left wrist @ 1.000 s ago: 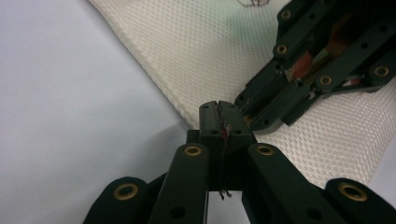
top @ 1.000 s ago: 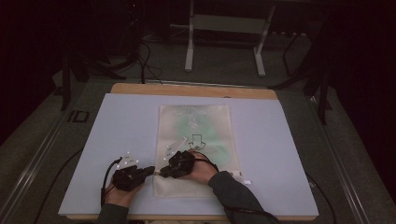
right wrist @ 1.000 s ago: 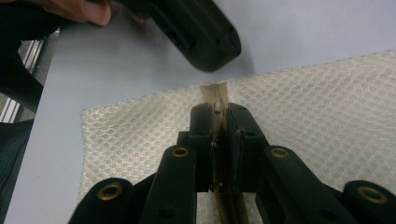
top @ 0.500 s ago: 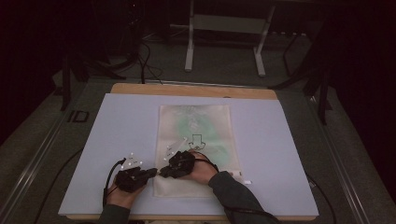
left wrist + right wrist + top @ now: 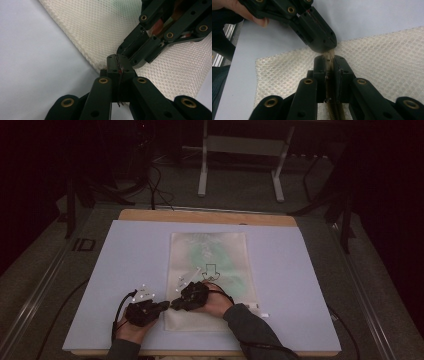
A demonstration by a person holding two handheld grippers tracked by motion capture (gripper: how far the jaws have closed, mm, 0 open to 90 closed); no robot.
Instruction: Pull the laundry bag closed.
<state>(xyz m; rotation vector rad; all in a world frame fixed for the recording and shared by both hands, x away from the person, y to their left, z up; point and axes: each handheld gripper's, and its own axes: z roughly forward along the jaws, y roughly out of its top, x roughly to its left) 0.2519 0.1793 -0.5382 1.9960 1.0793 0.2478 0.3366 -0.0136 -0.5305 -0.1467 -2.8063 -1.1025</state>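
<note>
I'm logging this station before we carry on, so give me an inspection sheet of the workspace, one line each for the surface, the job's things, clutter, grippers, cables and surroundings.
Surface: pale blue mat over a wooden table, flat.
Job's things: white mesh bag lying flat mid-mat, something green inside, a black arrow printed on it.
Clutter: a small white scrap by the bag's near right corner; what it is cannot be told.
Grippers: left gripper shut at the bag's near left edge; right gripper shut on a strip of the bag's edge, tip to tip with the left one.
Cables: a black cable loops from the left gripper; more black cables on the floor beyond the table.
Surroundings: dark room, grey floor, a white metal frame behind the table.
</note>
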